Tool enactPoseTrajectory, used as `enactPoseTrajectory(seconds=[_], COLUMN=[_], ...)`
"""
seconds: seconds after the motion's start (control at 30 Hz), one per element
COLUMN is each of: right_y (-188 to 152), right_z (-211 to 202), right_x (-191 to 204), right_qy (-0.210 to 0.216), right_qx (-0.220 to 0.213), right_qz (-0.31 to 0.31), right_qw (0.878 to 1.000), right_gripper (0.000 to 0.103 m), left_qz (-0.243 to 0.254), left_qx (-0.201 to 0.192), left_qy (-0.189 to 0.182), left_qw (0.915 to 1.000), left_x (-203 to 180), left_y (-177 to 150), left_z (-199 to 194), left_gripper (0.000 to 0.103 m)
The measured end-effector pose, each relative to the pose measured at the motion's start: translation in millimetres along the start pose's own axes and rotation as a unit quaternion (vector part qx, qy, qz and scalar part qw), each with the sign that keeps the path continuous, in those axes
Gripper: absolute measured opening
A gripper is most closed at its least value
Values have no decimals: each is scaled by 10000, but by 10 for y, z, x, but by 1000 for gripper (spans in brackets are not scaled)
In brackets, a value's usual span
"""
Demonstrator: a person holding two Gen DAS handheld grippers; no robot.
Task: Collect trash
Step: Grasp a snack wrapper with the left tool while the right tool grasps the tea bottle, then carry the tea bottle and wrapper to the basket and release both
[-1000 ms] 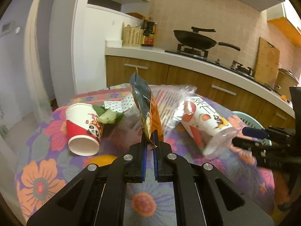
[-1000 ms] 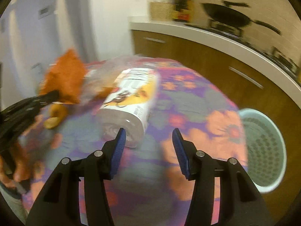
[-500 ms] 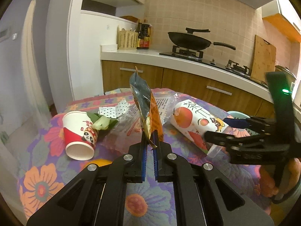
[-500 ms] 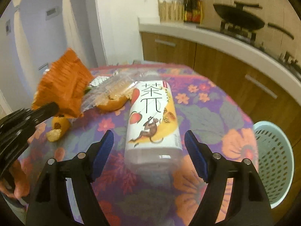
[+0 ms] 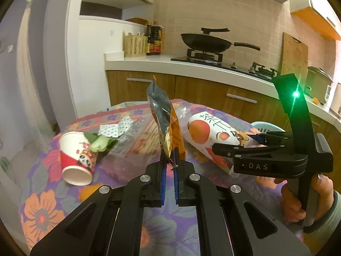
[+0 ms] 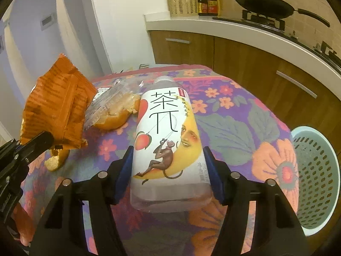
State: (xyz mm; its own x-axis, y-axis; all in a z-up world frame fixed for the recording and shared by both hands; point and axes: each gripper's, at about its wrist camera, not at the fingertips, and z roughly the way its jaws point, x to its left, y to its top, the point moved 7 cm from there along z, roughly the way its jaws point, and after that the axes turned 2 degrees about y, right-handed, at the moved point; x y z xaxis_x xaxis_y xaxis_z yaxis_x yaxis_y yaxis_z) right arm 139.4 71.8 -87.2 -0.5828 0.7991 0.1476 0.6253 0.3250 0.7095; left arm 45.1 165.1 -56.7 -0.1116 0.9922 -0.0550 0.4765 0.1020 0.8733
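My left gripper [image 5: 169, 155] is shut on the lower corner of an orange and silver snack wrapper [image 5: 164, 123], which stands upright above the table; the wrapper [image 6: 55, 106] also shows at the left of the right wrist view. A tea bottle [image 6: 166, 128] with a white, peach and monkey label lies on its side on the flowered tablecloth [image 6: 234, 117]. My right gripper [image 6: 168, 151] straddles the bottle near its base. Its jaws are closing, and both blue pads [image 6: 124, 170] meet the bottle's sides. In the left wrist view that gripper [image 5: 234, 141] reaches in from the right, held by a hand [image 5: 298, 196].
A red and white paper cup [image 5: 74, 155] lies on its side at the left, beside green leaves [image 5: 102, 143] and a clear plastic bag [image 5: 132, 145]. Bread pieces [image 6: 115, 115] lie near the bottle. A pale blue basket [image 6: 315, 170] stands past the table's right edge.
My right gripper has moved forward over the bottle, widened, then narrowed around its base. The left gripper still holds the wrapper and has shifted only slightly.
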Motion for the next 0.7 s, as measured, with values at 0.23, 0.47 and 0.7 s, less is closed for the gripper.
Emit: enactPoseTrajectory(seconds=[0.23,0.47,0.7], right_y=[-86,-221,-432], right_z=[-351,-679,-939], right_x=[-518,-1289,-2267], right_qy=[-55,-143,-553], right_qx=[-288,-560,-745], right_qz=[513,1234,2035], right_qw=[9983,9907,9747], right_gripper=[58,58,58], left_qz=[345,703,1181], left_qx=[3,156,310], left_qy=[-204,-601,-1059], left_qw=[9992,9956,9869], left_x=[-425,-1092,-1904], left_y=[141,259,335], left_z=[97,352,642], left_gripper=[4,4,4])
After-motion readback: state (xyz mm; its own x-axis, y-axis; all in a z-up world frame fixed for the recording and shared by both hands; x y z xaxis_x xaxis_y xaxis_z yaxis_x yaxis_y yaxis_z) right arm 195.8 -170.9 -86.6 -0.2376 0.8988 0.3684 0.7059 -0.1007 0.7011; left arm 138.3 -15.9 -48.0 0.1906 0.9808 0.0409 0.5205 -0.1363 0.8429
